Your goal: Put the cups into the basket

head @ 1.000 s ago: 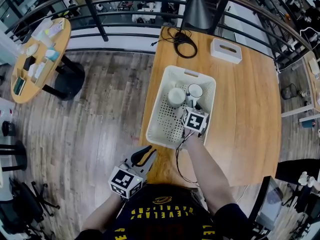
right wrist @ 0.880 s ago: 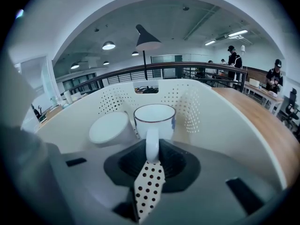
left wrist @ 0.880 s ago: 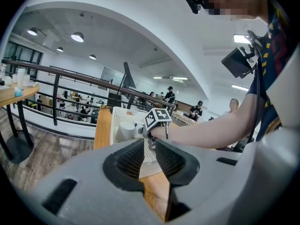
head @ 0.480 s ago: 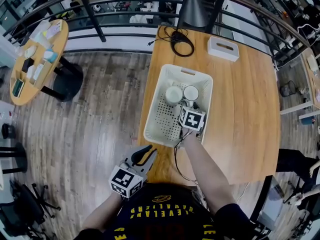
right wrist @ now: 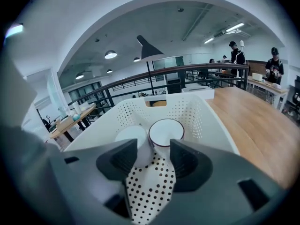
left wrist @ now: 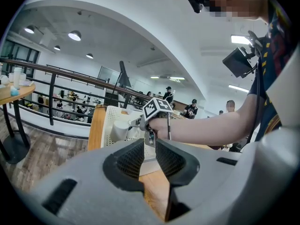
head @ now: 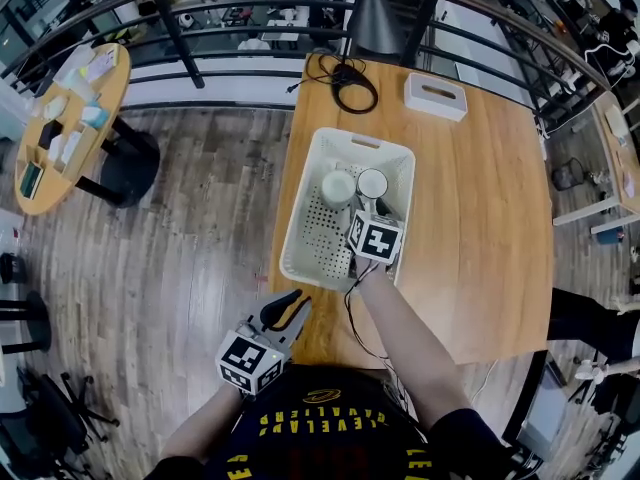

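Around the long wooden table (head: 485,218)

A white box with a slot in its top (head: 435,96) sits near the table's far right corner. A coiled black cable (head: 343,73) lies at the far left corner, well apart from the box. A dark cone-shaped lamp (head: 373,18) rises over the table's far edge, between the two. A curved dark railing (head: 170,20) runs beyond that edge. To the table's left, across the grey-brown plank floor (head: 190,218), stands a round wooden side table (head: 75,158) carrying small items too small to name. A black chair base (head: 45,408) sits on the floor further to the near left.
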Motion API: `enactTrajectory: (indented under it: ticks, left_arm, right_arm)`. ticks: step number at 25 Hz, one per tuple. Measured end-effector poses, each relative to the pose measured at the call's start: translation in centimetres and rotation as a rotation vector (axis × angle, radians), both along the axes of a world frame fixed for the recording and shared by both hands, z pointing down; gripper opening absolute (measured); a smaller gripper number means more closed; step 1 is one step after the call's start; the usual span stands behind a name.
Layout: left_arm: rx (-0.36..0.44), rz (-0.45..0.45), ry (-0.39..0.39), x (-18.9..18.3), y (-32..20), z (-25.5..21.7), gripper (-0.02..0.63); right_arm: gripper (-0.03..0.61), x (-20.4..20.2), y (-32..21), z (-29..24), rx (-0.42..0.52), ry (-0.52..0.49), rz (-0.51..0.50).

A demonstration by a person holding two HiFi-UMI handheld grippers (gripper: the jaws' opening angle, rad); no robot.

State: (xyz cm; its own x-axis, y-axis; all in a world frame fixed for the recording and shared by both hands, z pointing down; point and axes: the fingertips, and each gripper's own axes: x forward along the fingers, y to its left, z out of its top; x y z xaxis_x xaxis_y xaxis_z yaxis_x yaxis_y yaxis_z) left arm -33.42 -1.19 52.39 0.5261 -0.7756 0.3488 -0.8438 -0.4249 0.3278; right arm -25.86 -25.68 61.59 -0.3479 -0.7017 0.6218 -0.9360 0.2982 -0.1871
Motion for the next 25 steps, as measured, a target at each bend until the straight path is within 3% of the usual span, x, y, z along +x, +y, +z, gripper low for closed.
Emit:
enactTrajectory:
  ticks: [10, 17, 22, 25]
  left_arm:
    - [0.015, 0.023, 0.018, 1.7, 0.8, 0.1, 0.067]
    - [0.014, 0.036, 0.025, 2.5, 1.3, 0.5, 0.067]
    - [0.004, 0.056, 0.009, 3.3, 2.1, 0.8, 0.067]
    - [0.010, 0.059, 0.008, 3.9, 2.2, 0.1, 0.067]
  right_arm:
    - [0.215, 0.4, 3.3, -5.7, 0.079, -0.113, -0.064]
    - [0.129, 1.5, 7.7, -11.1, 0.146, -0.251, -0.132]
    - [0.061, 3.8, 11.3, -13.4, 0.219, -0.234, -0.181]
    - [0.046, 5.5, 13.4, -13.7, 0.217, -0.211, -0.197]
